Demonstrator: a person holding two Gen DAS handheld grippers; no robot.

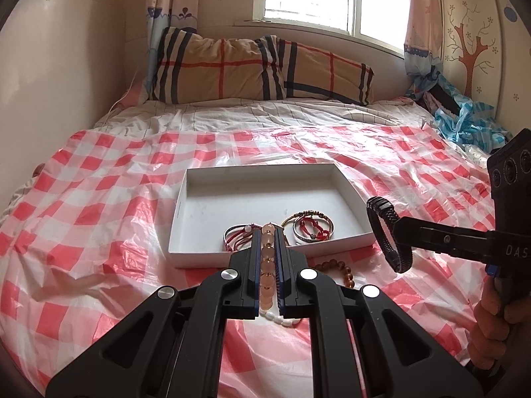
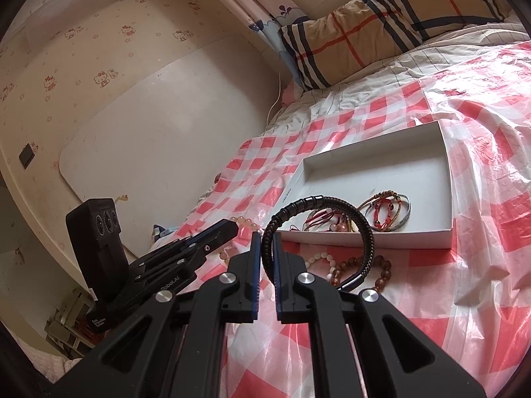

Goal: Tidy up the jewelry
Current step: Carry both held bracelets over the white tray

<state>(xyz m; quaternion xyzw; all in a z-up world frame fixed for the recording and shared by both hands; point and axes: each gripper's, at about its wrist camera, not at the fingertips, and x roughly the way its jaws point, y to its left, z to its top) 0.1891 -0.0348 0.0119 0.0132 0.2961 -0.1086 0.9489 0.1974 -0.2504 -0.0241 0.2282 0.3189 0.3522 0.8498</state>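
Between the closed jaws of the left gripper [image 1: 267, 229] a strand of pale pink round beads [image 1: 267, 258] is clamped, its long axis running straight along the fingers toward the shallow white cardboard tray [image 1: 186, 205] just ahead. A black braided leather bangle [image 2: 318, 232] is pinched at its rim by the right gripper [image 2: 265, 237], also closed; the ring is held upright, near the tray's front right corner in the left view.

Key relation: the tray lies directly forward of both tongs, slightly below, on the red-and-white checked plastic sheet [image 1: 99, 199]. The left gripper is judged nearer, its tips already over the near wall; a short forward carry and release seems all that is called for.

Count, as far as can be told:
- two grippers, each loaded with one piece
- one tray
- in the tray, two tangled clusters of red cord bracelets [image 1: 312, 229] with thin bangles; exact number not resolvable
- outside the tray, one amber bead bracelet [image 2: 365, 265] and one white bead strand [image 2: 320, 260]
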